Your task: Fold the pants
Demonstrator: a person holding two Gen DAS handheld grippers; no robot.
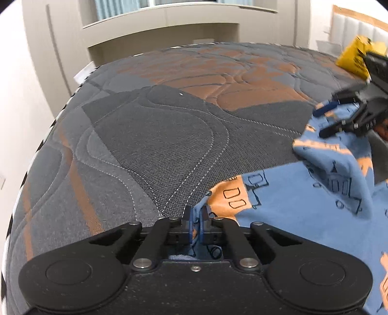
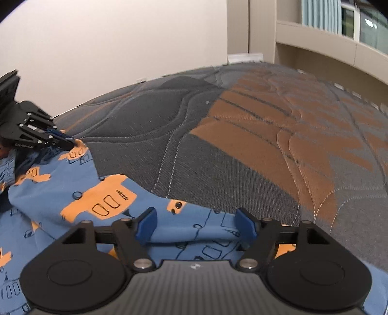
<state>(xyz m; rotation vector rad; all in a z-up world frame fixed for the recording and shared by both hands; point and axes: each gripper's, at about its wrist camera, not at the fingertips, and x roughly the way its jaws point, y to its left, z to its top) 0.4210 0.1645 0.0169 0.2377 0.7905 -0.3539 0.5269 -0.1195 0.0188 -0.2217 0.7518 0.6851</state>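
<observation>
Blue pants (image 1: pixel 303 193) printed with orange vehicles lie on a grey and orange quilted mattress (image 1: pixel 157 135). My left gripper (image 1: pixel 196 215) is shut on a corner of the cloth at the pants' left edge. In the right wrist view, the left gripper (image 2: pixel 70 143) holds that corner (image 2: pixel 77 147) a little above the mattress (image 2: pixel 242 145). My right gripper (image 2: pixel 196 227) stands wide, with a bunched fold of the pants (image 2: pixel 189 238) pressed between its blue pads (image 2: pixel 145 225). Seen from the left wrist, the right gripper (image 1: pixel 327 118) has cloth draping down from it.
The mattress stretches far ahead of both grippers. A yellow box (image 1: pixel 354 58) sits at the far right by a padded headboard (image 1: pixel 351 26). A beige window ledge (image 1: pixel 169 17) and a white wall (image 2: pixel 109 48) border the bed.
</observation>
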